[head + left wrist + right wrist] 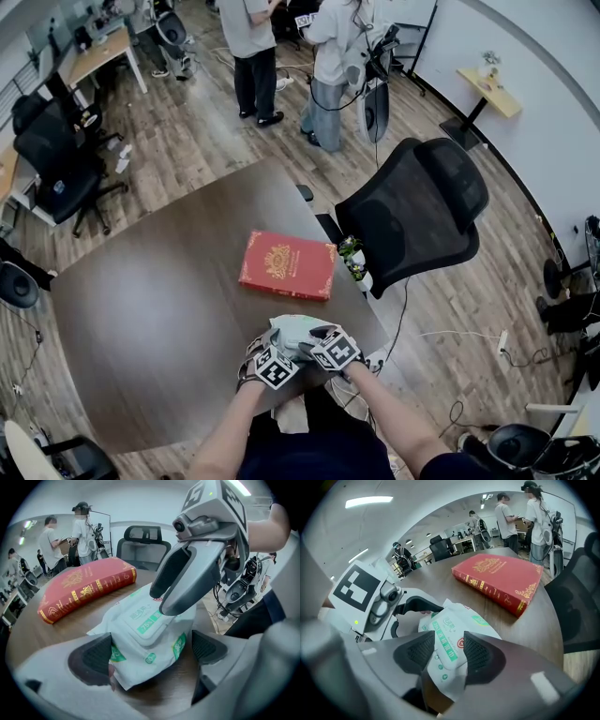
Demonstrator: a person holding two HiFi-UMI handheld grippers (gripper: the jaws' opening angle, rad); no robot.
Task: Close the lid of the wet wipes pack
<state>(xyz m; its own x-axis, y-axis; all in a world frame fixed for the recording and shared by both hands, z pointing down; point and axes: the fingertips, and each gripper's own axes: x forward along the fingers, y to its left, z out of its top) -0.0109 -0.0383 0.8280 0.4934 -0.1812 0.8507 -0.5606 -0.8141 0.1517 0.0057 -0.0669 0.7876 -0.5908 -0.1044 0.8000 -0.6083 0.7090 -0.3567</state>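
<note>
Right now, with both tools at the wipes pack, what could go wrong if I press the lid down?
1. The wipes pack lies between the pads of the left tool, but only one appears to touch it; a push on the lid could twist it.
2. It sits by the near edge of the table, so a skid might drop it.
3. The right tool hangs just over the lid, close to the left tool; they may collide.
</note>
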